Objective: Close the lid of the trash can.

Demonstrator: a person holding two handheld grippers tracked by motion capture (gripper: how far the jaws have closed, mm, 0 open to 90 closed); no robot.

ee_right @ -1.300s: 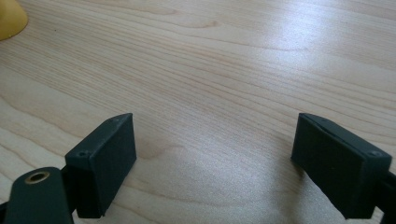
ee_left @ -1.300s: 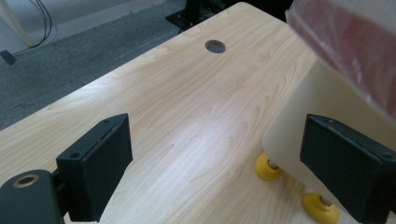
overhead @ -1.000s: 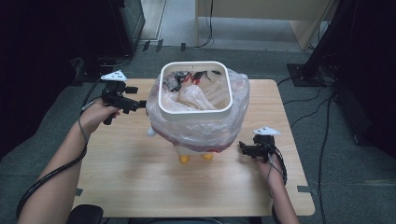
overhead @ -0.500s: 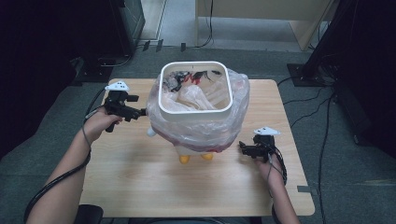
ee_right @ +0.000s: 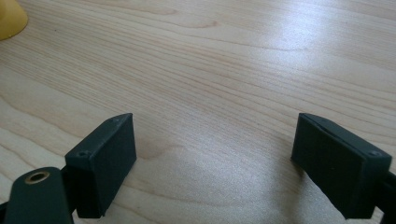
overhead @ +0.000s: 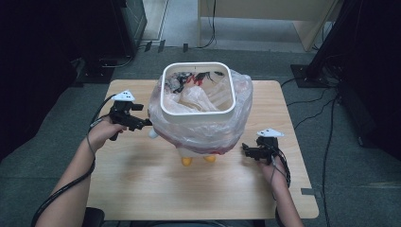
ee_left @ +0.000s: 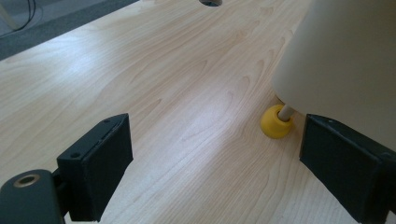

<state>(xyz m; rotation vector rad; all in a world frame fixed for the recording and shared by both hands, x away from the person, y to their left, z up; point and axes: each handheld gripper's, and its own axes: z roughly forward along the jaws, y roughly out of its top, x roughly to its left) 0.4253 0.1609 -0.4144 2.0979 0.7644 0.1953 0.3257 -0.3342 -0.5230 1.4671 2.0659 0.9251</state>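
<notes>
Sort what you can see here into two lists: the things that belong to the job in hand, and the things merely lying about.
Belonging to the job:
- white bin on yellow feet
- plastic bag lining it
- left gripper, jaws open, close beside the bin
- right gripper, jaws open over the table

Lying about:
- cables on the floor
- wooden desk behind

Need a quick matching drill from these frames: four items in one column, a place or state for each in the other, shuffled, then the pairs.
1. left gripper
2. right gripper
3. plastic bag
4. yellow foot

A. draped over the white bin's rim
B. on the tabletop under the bin
C. open, at the bag's left side
D. open, low over the table, right of the bin

Pairs: 1-C, 2-D, 3-A, 4-B
</notes>
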